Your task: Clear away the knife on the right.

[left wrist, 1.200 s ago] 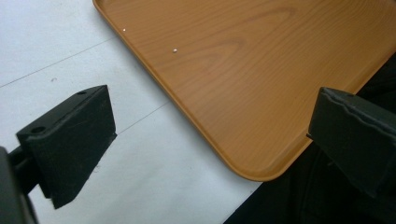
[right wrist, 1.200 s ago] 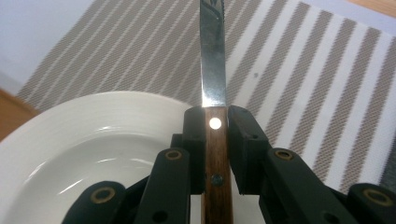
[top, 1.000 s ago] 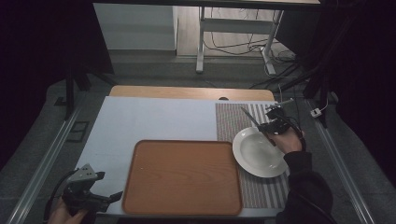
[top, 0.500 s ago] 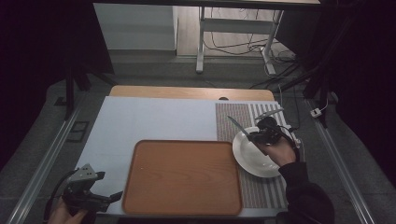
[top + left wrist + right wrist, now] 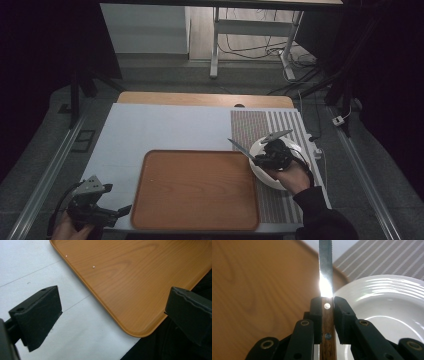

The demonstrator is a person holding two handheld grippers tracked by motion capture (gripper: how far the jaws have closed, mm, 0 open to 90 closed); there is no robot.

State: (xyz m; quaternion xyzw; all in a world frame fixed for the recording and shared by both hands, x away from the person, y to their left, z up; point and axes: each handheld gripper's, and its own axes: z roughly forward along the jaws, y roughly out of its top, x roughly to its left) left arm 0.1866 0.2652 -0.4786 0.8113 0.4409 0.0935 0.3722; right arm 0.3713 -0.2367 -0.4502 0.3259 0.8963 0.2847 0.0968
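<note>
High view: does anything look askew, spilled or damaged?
Nothing stands out. The tray lies square and bare, the white plate sits flat on the striped mat, and the right gripper clamps a wooden-handled knife straight between its jaws.

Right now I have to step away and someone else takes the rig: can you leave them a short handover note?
Right tongs: shut on the knife by its wooden handle, blade pointing toward the wooden tray, above the edge of the white plate.
Left tongs: open, nothing held, at the tray's near left corner.
Plate sits on the striped mat, right of the tray.
Done: knife picked up.
Left: probably setting the knife down, perhaps on the tray; the plate is not yet handled.
</note>
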